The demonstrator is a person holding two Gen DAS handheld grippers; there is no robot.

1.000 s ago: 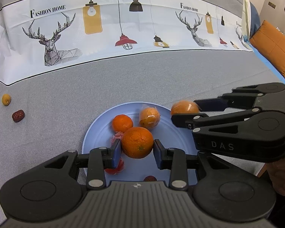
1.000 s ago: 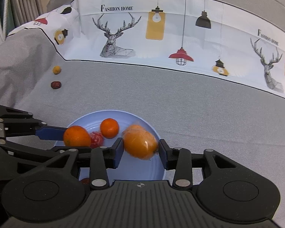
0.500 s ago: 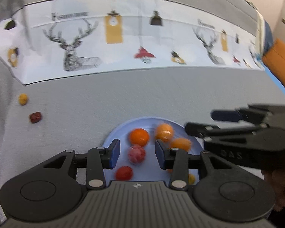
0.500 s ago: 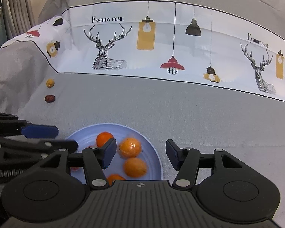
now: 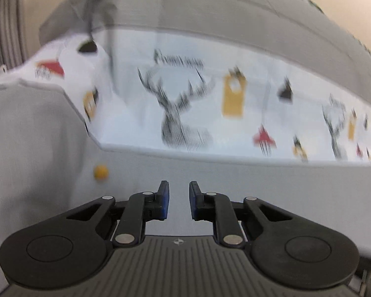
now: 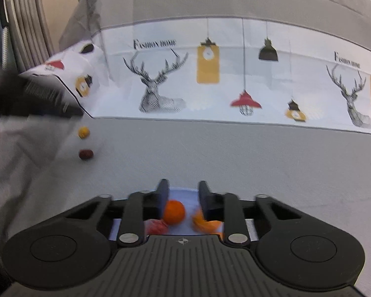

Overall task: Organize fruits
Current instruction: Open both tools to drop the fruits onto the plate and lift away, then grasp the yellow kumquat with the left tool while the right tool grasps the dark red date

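Observation:
My left gripper (image 5: 178, 193) is open and empty, raised over the grey cloth; a small yellow fruit (image 5: 100, 172) lies ahead to its left. My right gripper (image 6: 182, 191) is open and empty above the blue plate (image 6: 183, 193). An orange (image 6: 174, 211), a red fruit (image 6: 157, 226) and more orange fruit (image 6: 205, 222) lie on the plate, partly hidden by the fingers. In the right wrist view the small yellow fruit (image 6: 83, 132) and a dark red date (image 6: 85, 154) lie on the cloth at the left. The left gripper's body (image 6: 29, 96) shows blurred at the far left.
A grey cloth (image 6: 235, 153) covers the surface, with a white printed band of deer and lamps (image 6: 210, 79) behind it. A radiator-like rack (image 6: 24, 24) stands at the back left.
Both grippers let go of their oranges onto the plate and pulled back. The left gripper swung left, away from the plate, which has left its view. The right gripper rose and its jaws narrowed.

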